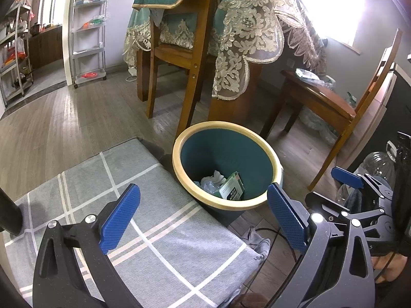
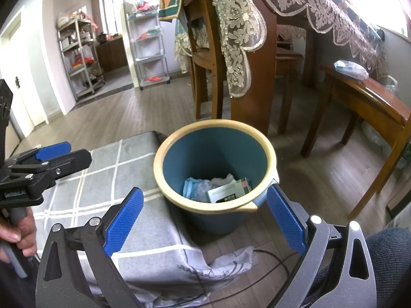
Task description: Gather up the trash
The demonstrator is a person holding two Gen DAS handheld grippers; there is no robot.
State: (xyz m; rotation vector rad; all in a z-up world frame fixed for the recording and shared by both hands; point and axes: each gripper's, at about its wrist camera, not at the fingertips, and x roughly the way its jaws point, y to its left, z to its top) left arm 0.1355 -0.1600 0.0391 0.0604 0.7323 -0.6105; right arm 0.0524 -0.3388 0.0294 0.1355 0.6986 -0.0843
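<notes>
Both grippers hang with fingers spread wide and nothing between them: the left gripper [image 1: 203,218] over a grey checked cloth [image 1: 143,220], the right gripper [image 2: 205,218] just short of the bin [image 2: 179,202]. The bin stands on the wood floor beside the cloth, with a green box [image 1: 231,190], crumpled plastic [image 1: 210,181] and blue trash [image 2: 190,186] inside. Behind it stand a chair [image 1: 190,77] and a lace-draped table [image 1: 246,38].

Teal bin [image 2: 215,154] cream-rimmed, grey checked cloth [image 2: 102,179]

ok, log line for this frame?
left gripper: open, empty | right gripper: open, empty | trash bin: holds carton, crumpled plastic | beside grey checked cushion
</notes>
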